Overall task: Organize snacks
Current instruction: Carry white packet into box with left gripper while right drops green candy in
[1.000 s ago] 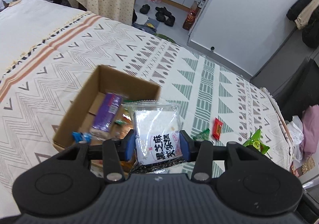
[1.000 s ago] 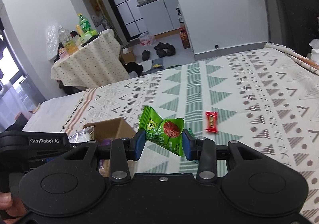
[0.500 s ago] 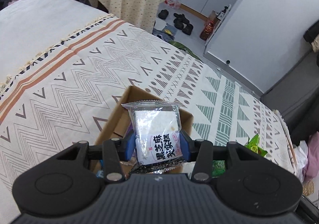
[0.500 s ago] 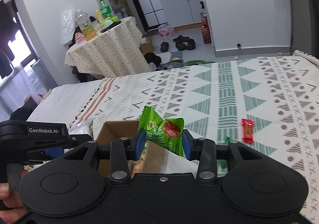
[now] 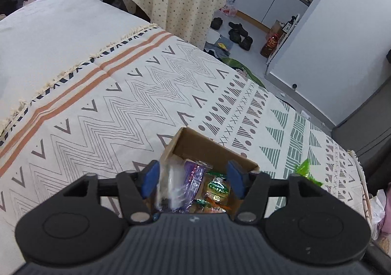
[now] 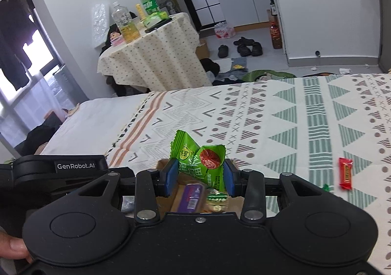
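Between the blue pads of the left tongs (image 5: pixel 192 178), at the lower centre of the left wrist view, nothing is held: the jaws stand wide apart above the open cardboard box (image 5: pixel 207 146). Just under them a clear plastic packet (image 5: pixel 171 182) lies inside the box against its left wall, tilted on its edge. Beside it, toward the middle, is a purple packet (image 5: pixel 193 174), and to the right of that a small snack with a green label (image 5: pixel 217 185). More small wrappers lie below these, but they are too crowded to tell apart.

At the lower centre of the right wrist view, the right tongs (image 6: pixel 200 177) are closed on a green snack packet (image 6: pixel 198 160) with a red round picture; the packet stands up between the pads, over the same box, where the purple packet and the green-label snack show underneath. The left tongs' black body is at the lower left of this frame, just beside the right one.

Outward, the box rests on a bed with a patterned blanket (image 6: pixel 281 116). A red candy bar (image 6: pixel 345 173) lies on the blanket at the right edge of the frame, well apart from the box. Farther back, at the upper centre, stands a round table with a dotted cloth (image 6: pixel 156 54), carrying bottles.
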{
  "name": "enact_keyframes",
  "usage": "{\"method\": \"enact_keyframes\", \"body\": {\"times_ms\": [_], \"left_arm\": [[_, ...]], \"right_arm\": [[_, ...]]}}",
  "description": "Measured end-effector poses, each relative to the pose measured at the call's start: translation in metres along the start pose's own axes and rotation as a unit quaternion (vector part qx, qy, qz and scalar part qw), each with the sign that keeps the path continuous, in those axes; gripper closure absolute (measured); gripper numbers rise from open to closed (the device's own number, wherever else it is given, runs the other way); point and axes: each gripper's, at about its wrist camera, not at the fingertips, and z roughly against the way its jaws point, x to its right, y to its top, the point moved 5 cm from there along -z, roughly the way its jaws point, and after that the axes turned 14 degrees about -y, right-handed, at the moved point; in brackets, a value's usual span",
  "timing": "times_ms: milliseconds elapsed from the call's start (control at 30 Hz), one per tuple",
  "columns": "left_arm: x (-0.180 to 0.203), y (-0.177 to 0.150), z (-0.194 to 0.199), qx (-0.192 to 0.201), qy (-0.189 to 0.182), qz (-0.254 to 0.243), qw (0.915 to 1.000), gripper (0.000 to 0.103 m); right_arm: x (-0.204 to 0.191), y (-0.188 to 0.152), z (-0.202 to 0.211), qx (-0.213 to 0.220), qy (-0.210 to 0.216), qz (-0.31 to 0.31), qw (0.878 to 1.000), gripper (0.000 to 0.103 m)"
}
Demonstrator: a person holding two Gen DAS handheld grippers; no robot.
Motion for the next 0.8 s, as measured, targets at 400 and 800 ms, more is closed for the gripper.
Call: {"method": "enact_keyframes", "body": {"times_ms": [400,800], "left_arm": [[-0.006,-0.012,0.021,-0.006,0.04,-0.008,0.9991,0.02],[0.01,-0.045,0.034,-0.003,0.025,0.011,0.9996,0.001]], "right_arm": [[0.0,-0.005,0.011,-0.017,0.013,-0.017,1.0,0.034],[0.044,-0.021,0.044,0.006,-0.021,-0.015,1.0,0.004]]}}
